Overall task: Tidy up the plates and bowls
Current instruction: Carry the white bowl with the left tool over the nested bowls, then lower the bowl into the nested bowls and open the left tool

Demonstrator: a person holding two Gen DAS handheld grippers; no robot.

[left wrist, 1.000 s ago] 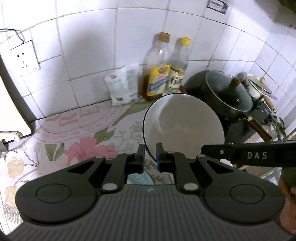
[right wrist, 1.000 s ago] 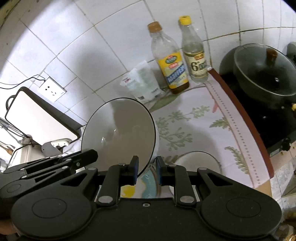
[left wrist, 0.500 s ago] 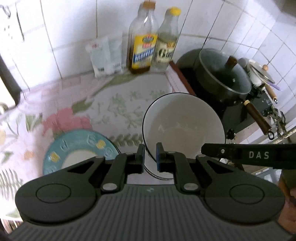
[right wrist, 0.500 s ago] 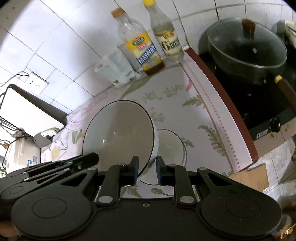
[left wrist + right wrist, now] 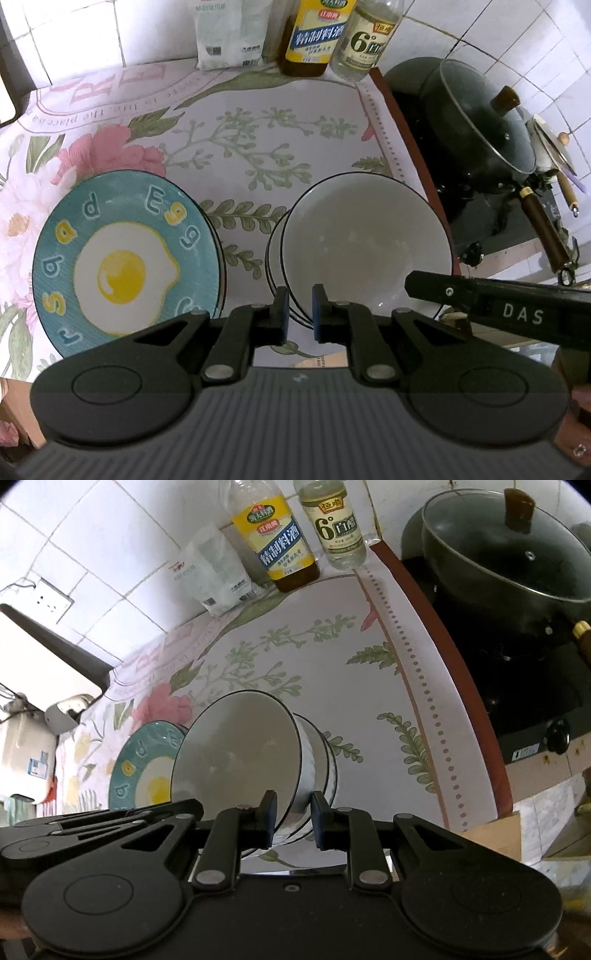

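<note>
A white bowl with a dark rim (image 5: 365,247) (image 5: 236,753) is held tilted over a stack of like bowls (image 5: 325,760) on the flowered counter. My left gripper (image 5: 297,314) is shut on its near rim. My right gripper (image 5: 291,818) is shut on the rim from the other side. The right gripper's body (image 5: 498,310) shows at the right of the left wrist view. A teal plate with a fried-egg picture (image 5: 125,258) (image 5: 144,771) lies left of the bowls, on top of another plate.
An oil bottle (image 5: 314,37), a vinegar bottle (image 5: 369,40) and a white bag (image 5: 229,37) stand against the tiled wall. A black pot with a glass lid (image 5: 480,122) sits on the stove at the right. A white appliance (image 5: 44,653) stands at the left.
Both grippers have carried the bowl down and forward toward the counter. It now sits tilted over the bowl stack, and the teal plate has come into view.
</note>
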